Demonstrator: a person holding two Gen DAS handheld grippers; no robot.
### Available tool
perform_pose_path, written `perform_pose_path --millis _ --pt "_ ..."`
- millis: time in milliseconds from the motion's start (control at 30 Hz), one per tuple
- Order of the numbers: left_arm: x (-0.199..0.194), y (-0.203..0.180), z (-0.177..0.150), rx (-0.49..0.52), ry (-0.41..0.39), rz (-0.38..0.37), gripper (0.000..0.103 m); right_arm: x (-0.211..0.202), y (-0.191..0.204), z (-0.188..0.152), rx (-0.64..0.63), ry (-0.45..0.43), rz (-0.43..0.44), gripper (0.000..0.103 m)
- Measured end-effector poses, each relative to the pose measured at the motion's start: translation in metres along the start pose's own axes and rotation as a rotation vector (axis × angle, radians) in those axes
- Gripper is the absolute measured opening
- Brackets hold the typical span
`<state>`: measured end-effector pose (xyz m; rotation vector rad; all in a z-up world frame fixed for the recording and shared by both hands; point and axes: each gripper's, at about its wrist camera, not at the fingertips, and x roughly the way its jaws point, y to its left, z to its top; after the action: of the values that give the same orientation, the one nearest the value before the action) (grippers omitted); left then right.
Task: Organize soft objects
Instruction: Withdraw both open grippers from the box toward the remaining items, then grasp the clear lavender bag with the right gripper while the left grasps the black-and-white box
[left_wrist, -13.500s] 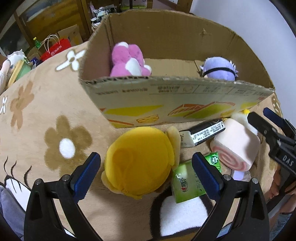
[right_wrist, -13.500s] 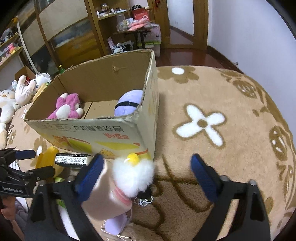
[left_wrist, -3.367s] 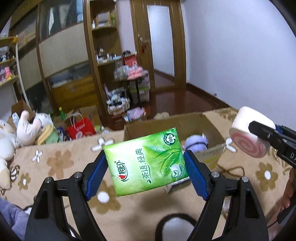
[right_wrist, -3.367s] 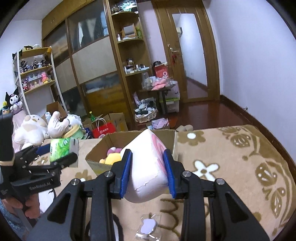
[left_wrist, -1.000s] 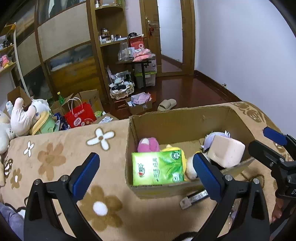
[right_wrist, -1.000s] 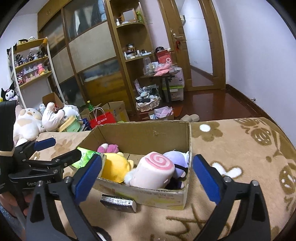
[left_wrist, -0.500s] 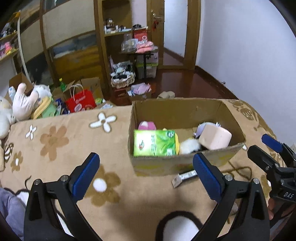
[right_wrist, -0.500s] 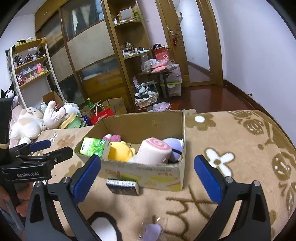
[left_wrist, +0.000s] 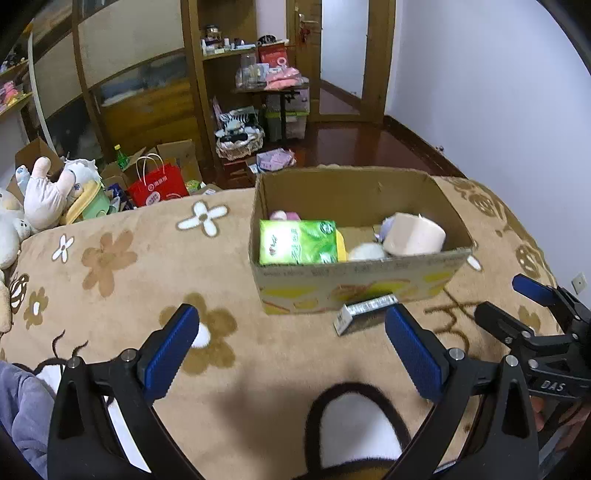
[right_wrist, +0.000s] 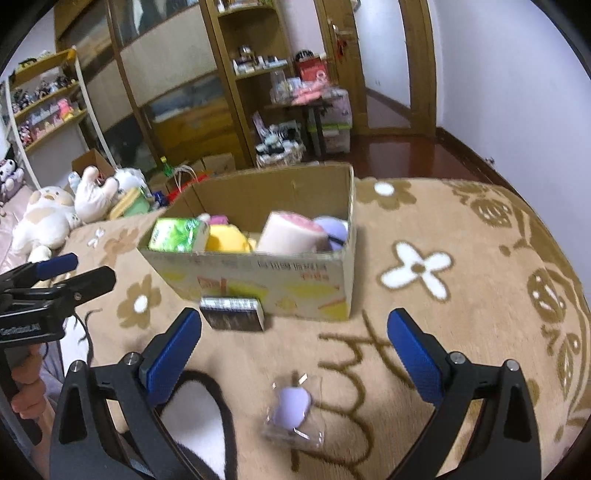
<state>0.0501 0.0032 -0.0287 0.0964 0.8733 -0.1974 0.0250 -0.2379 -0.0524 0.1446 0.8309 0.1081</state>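
Note:
A cardboard box (left_wrist: 354, 284) (right_wrist: 295, 277) stands on the flowered blanket. Inside lie a green tissue pack (left_wrist: 297, 246) (right_wrist: 177, 234), a yellow plush (right_wrist: 227, 239), a pink swirl-roll plush (left_wrist: 413, 234) (right_wrist: 290, 232), a purple plush (right_wrist: 332, 227) and a pink plush (left_wrist: 284, 215). My left gripper (left_wrist: 291, 347) is open and empty, held back from the box's near side. My right gripper (right_wrist: 295, 349) is open and empty, above a small purple item in a clear packet (right_wrist: 293, 406). Each gripper shows in the other's view: the right (left_wrist: 532, 314), the left (right_wrist: 55, 277).
A dark flat box with a label (left_wrist: 365, 310) (right_wrist: 232, 314) lies against the cardboard box's front. Stuffed toys (right_wrist: 51, 214) and a red bag (left_wrist: 159, 184) sit beyond the blanket's far left edge. Wooden shelves and a doorway stand behind.
Both grippers have drawn back from the box, which looks smaller and farther. The tissue pack and roll plush stay in the box. Both grippers remain open.

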Motion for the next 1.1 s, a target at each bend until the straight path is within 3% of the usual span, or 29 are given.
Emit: perform_pose_path --millis 533,767,1100 --pt "0.034 -0.01 -0.01 -0.015 0.121 -0.097 0.1 0.032 -0.006 -0.022 0.016 0.197 -0.058 0.103" --pt "0.057 -0.015 -0.01 -0.028 0.177 -0.146 0.1 0.059 -0.011 -0.033 0.034 0.316 -0.055 0.103" --pt "0.076 -0.027 -0.004 0.003 0.193 -0.179 0.1 0.083 -0.006 -0.043 0.03 0.415 -0.017 0.1"
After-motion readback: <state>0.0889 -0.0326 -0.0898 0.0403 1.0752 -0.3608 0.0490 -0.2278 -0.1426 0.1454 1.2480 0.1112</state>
